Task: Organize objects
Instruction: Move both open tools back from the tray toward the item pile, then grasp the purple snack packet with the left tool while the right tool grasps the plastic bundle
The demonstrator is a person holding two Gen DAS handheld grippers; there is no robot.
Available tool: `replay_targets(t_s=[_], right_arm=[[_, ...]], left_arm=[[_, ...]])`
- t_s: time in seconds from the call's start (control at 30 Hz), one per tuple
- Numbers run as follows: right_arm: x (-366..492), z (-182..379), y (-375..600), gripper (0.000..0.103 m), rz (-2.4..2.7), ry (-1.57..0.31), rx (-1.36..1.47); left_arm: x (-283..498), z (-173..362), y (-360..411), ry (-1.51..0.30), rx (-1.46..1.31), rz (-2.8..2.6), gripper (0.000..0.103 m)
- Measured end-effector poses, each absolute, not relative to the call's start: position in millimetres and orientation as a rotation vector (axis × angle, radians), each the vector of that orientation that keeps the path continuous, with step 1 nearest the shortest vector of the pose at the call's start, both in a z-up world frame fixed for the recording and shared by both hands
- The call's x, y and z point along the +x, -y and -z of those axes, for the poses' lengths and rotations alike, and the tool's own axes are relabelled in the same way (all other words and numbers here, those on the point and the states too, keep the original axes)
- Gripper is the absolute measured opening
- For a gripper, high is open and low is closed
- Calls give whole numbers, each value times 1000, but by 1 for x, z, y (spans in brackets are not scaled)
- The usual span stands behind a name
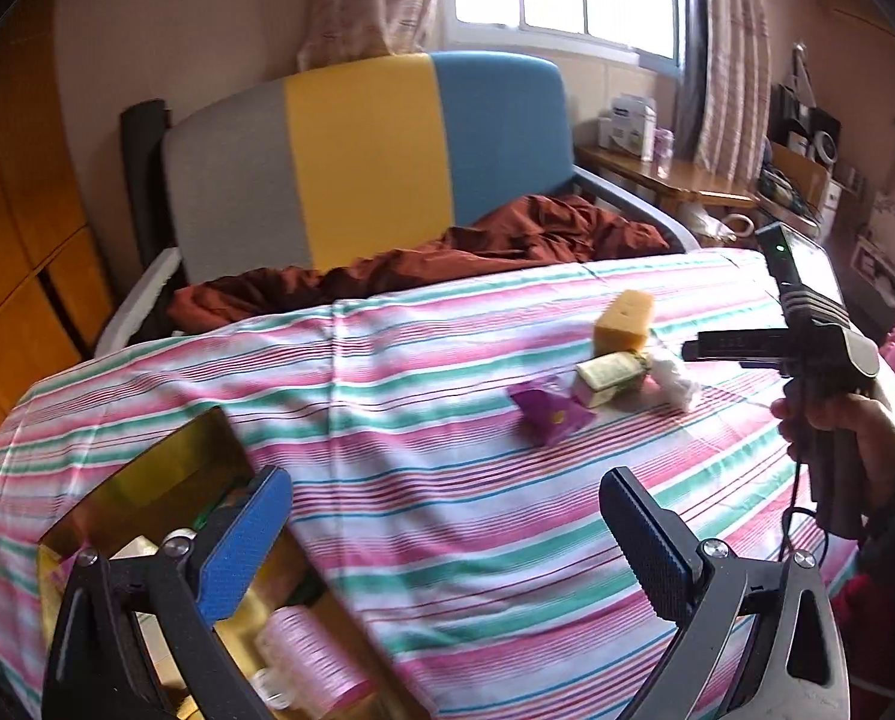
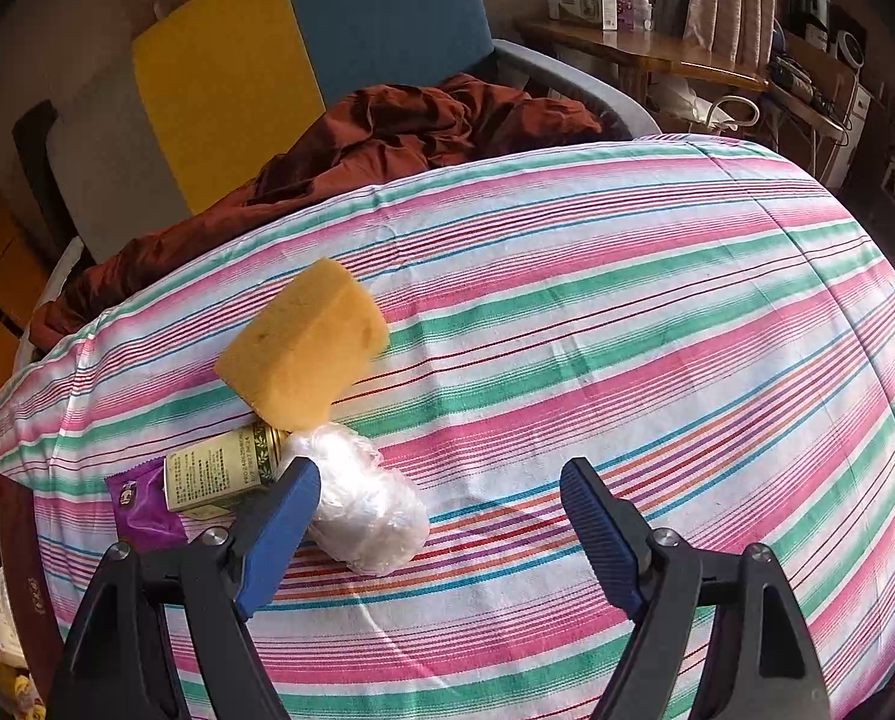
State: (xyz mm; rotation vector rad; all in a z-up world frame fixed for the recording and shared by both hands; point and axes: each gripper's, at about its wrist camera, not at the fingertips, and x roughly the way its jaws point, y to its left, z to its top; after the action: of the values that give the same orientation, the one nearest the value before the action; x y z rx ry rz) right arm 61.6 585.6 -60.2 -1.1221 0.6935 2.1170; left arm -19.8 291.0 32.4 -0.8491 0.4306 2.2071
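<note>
On the striped bedsheet [image 1: 447, 468] lie a yellow sponge [image 1: 624, 321], a small green-and-gold tin [image 1: 609, 378], a purple packet [image 1: 549, 414] and a clear plastic roll [image 1: 675, 381], close together. My left gripper [image 1: 444, 531] is open and empty above the sheet, beside a gold box [image 1: 165, 480]. My right gripper [image 2: 441, 519] is open and empty, its left finger just in front of the plastic roll [image 2: 366, 504]. The sponge [image 2: 303, 345], tin [image 2: 225, 468] and purple packet [image 2: 144, 507] lie left of it. The right gripper body also shows in the left wrist view [image 1: 807, 324].
The gold box holds a pink roll [image 1: 315, 660] and other small items. A dark red box edge [image 2: 21, 588] shows at the left of the right wrist view. A rust-brown blanket [image 1: 447, 258] lies before the grey, yellow and blue headboard [image 1: 363, 150]. A wooden side table [image 1: 663, 171] stands at the right.
</note>
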Motion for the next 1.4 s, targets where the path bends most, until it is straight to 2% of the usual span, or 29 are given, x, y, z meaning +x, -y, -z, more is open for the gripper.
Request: replay_targets(t_s=[0.13, 0.33, 0.6, 0.77, 0.9, 1.03, 1.23, 1.37, 1.4], right_arm=[[57, 66, -588, 83, -2129, -721, -1142], [58, 68, -592, 75, -2156, -804, -1133], [52, 71, -586, 75, -2204, -822, -1165], [45, 76, -583, 75, -2209, -817, -1194], [40, 82, -582, 75, -2207, -808, -1225], [35, 81, -577, 71, -2221, -752, -1237], [31, 84, -579, 71, -2213, -736, -1246], [31, 85, -581, 70, -2201, -736, -1244], [31, 85, -581, 67, -2201, -731, -1244]], left_arm=[[-23, -24, -314, -435, -890, -2145, 103], [-40, -12, -345, -379, -1001, -2061, 103], [-60, 15, -385, -414, -1068, -2020, 103], [-79, 36, -403, -363, -1172, -2008, 101], [-89, 45, -415, -318, -1193, -2008, 99], [-104, 59, -423, -309, -1246, -2029, 85], [-123, 79, -431, -275, -1333, -2025, 84], [-123, 80, -442, -332, -1292, -2039, 84], [-122, 82, -444, -343, -1283, -2044, 84]])
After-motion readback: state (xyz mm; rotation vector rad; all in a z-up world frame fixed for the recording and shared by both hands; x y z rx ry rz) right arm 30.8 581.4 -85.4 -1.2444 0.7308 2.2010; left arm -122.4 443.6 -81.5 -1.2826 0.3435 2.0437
